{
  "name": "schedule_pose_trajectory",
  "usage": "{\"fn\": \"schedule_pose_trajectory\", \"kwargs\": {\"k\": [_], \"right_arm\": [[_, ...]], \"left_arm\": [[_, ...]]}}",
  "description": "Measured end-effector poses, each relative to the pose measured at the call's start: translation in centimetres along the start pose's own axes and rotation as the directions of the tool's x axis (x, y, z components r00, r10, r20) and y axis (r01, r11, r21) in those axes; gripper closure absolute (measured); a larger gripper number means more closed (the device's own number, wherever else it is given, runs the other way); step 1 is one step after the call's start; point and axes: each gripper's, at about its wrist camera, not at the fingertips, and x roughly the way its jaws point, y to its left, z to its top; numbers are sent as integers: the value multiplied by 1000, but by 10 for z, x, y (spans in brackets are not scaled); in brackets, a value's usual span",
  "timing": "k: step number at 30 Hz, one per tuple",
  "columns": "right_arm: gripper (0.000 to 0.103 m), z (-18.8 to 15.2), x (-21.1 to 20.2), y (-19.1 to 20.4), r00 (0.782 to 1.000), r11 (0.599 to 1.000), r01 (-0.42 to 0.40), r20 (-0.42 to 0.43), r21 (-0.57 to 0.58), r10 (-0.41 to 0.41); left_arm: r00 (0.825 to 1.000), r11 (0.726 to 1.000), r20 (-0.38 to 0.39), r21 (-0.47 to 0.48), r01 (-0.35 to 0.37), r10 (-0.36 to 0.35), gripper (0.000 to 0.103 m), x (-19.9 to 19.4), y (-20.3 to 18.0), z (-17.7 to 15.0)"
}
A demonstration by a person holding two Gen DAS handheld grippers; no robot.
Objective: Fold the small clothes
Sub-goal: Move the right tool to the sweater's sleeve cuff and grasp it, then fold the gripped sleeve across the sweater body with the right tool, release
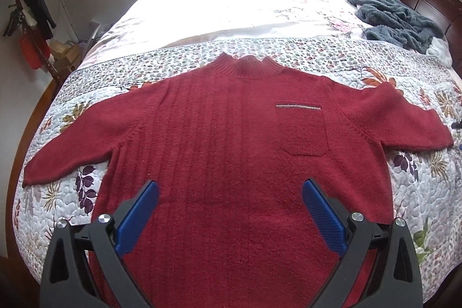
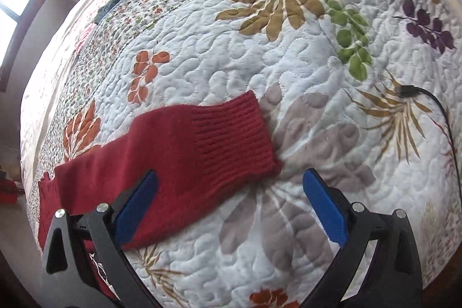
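The red sweater (image 1: 219,140) lies flat and face up on the quilt (image 1: 421,172), collar (image 1: 245,67) away from the left tongs (image 1: 229,189), both sleeves stretched out sideways. Laid open like that, every edge is free to be taken, which suits a fold that starts with the sleeves. Its pocket (image 1: 301,130) sits ahead and to the right of the left tongs; the hem runs out of sight under them.

The left tongs hang over the lower body of the sweater, jaws spread wide, nothing between them. I judge they wait there to pin or lift the hem side while the other hand works.

The right tongs (image 2: 229,184) are also spread and empty. The ribbed cuff (image 2: 234,140) of one sleeve lies just ahead of them, nearer the left jaw, with the sleeve (image 2: 138,158) passing beneath that jaw toward the body. That placement suggests the cuff is the next thing to pinch and carry across the chest.

Farther out, a grey fleece (image 1: 395,19) is bunched well beyond the collar, to the right. A black cable (image 2: 433,103) trails on the quilt right of the right tongs, clear of the cuff.
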Motion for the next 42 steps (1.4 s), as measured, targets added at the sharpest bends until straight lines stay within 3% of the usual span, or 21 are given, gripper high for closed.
{"fn": "schedule_pose_trajectory", "kwargs": {"k": [3, 4, 7, 9, 12, 13, 14, 20, 22, 26, 31, 35, 42], "right_arm": [[19, 6, 14, -6, 1000, 1000, -1, -29, 8, 1], [28, 7, 20, -8, 999, 1000, -4, -41, 16, 4], [28, 11, 29, -12, 998, 1000, -5, -58, 24, 6], [36, 13, 28, -11, 999, 1000, -1, -48, 16, 2], [73, 15, 23, -10, 999, 999, 35, -31, -7, -35], [90, 16, 20, -9, 999, 1000, 24, -27, -15, -25], [95, 16, 17, -9, 999, 1000, 24, -21, -16, -24], [98, 17, -19, -21, 997, 998, -59, 57, 12, 58], [99, 15, -26, -28, 997, 998, -51, 62, 26, 50], [99, 0, -13, -37, 999, 999, 43, 17, 15, -43], [99, -8, -8, -31, 998, 997, 55, 39, 46, -57], [99, -8, -28, 7, 992, 997, 69, 103, -28, -66], [99, -26, -49, 114, 993, 964, 27, 117, -265, 5]], "left_arm": [[1000, 1000, 0, 25, -16, 16, 4, 1, -4, -1], [1000, 999, 1, 29, -20, 20, 4, 2, -4, -1], [1000, 999, 2, 38, -28, 28, 4, 2, -5, 0], [1000, 999, 0, 41, -31, 31, 4, 3, -7, 0], [1000, 999, -3, 44, -28, 28, 4, 5, -10, 0], [1000, 999, -4, 44, -26, 26, 4, 5, -11, 0], [1000, 999, -6, 43, -21, 22, 4, 5, -13, 0], [1000, 999, -5, 38, -4, 4, 4, 2, -12, -1], [1000, 1000, -2, 29, -8, 8, 4, 1, -8, -1], [1000, 1000, -13, -5, -9, 8, 4, 5, -1, -3], [1000, 1000, -21, -29, -7, 7, 4, 6, 9, -7], [1000, 999, -25, -52, -16, 15, 4, 9, 21, -7], [998, 996, -55, -91, -9, 4, 4, 25, 32, 5]]}}
